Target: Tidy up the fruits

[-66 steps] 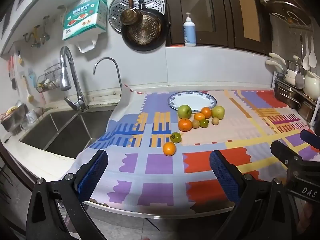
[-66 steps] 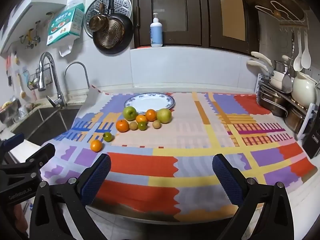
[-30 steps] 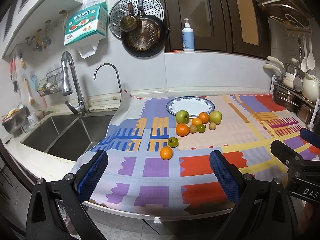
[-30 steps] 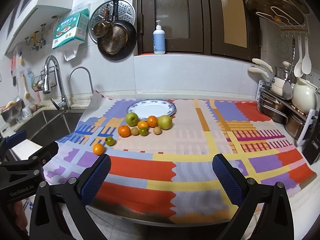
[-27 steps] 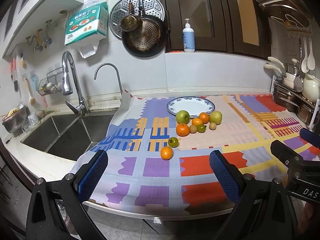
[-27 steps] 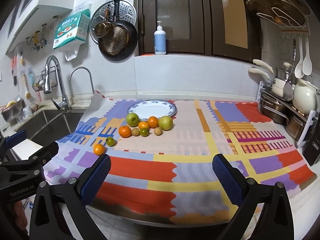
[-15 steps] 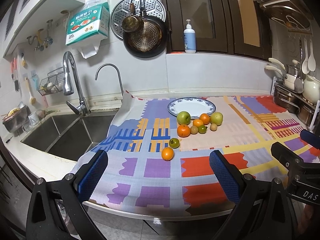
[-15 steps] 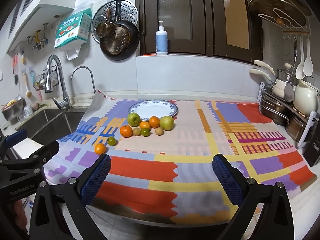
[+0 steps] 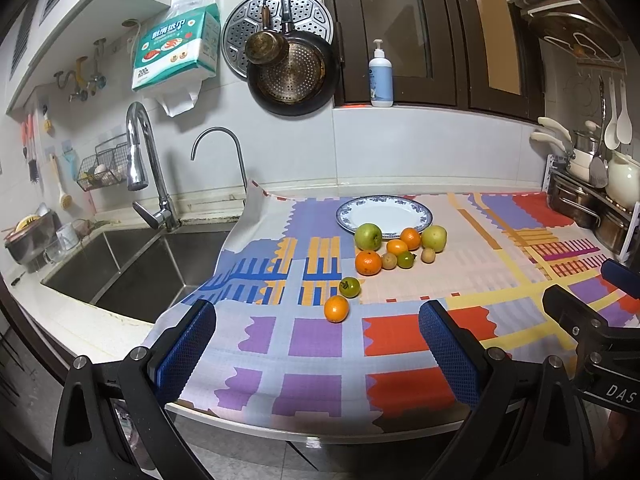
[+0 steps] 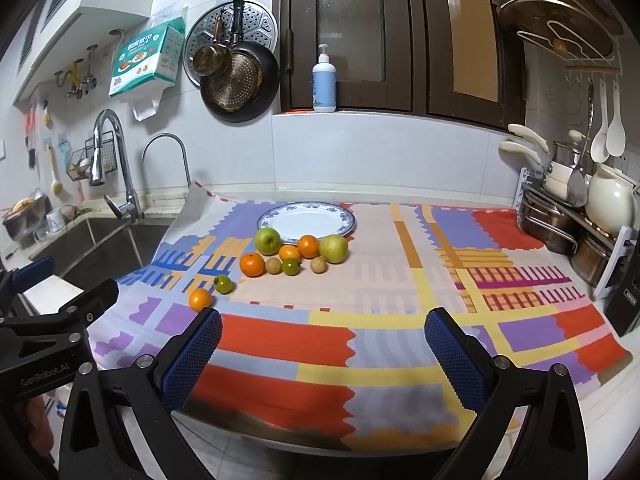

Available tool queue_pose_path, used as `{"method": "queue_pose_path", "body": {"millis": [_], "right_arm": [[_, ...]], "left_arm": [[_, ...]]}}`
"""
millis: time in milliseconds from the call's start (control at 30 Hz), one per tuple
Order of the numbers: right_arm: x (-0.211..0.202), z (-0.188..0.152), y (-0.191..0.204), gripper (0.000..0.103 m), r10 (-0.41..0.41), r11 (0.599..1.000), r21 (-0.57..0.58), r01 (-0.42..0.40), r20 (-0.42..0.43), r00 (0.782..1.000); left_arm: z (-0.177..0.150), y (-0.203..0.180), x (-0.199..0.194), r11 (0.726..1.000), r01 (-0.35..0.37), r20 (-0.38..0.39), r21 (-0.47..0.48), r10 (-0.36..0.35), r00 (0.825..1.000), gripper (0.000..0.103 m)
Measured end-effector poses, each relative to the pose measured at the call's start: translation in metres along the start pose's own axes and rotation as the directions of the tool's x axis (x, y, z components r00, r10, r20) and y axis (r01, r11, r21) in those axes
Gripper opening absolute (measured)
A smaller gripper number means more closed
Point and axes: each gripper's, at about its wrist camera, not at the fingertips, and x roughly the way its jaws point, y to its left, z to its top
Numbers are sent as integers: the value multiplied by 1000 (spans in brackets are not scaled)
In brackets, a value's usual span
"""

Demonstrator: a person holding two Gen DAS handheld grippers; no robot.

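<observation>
- Fruits lie loose on the patterned cloth (image 10: 400,288) covering the counter, ten in all.
- Two large green-yellow ones: a green apple (image 10: 267,240) at the left of the cluster and a paler yellow-green fruit (image 10: 333,248) at its right, both just in front of the plate.
- Four orange ones: three in the cluster (image 10: 308,246) (image 10: 289,252) (image 10: 252,264), and one orange (image 10: 200,299) apart, nearest the counter's front edge.
- Two small dark green ones: one in the cluster (image 10: 291,267), one (image 10: 223,284) just beside the lone orange.
- Two small brownish ones (image 10: 273,265) (image 10: 319,265) in the cluster's front row.
- One blue-rimmed plate (image 10: 306,220) sits behind the cluster, with no fruit on it.
- Left gripper (image 9: 316,348): jaws spread wide, holding and touching nothing, hanging at the counter's front edge, well short of the fruit.
- Right gripper (image 10: 322,356): jaws likewise spread wide with nothing between them, also at the front edge, beside the left one.
</observation>
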Motion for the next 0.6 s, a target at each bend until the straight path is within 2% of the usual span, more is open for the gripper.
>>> {"method": "queue_pose_path", "body": {"millis": [600], "right_arm": [[2,3,5,102,8,1000,-11,-8,0,1000]], "left_arm": [[-3,2,5,1000,15,0,5,-15,1000,103]]}}
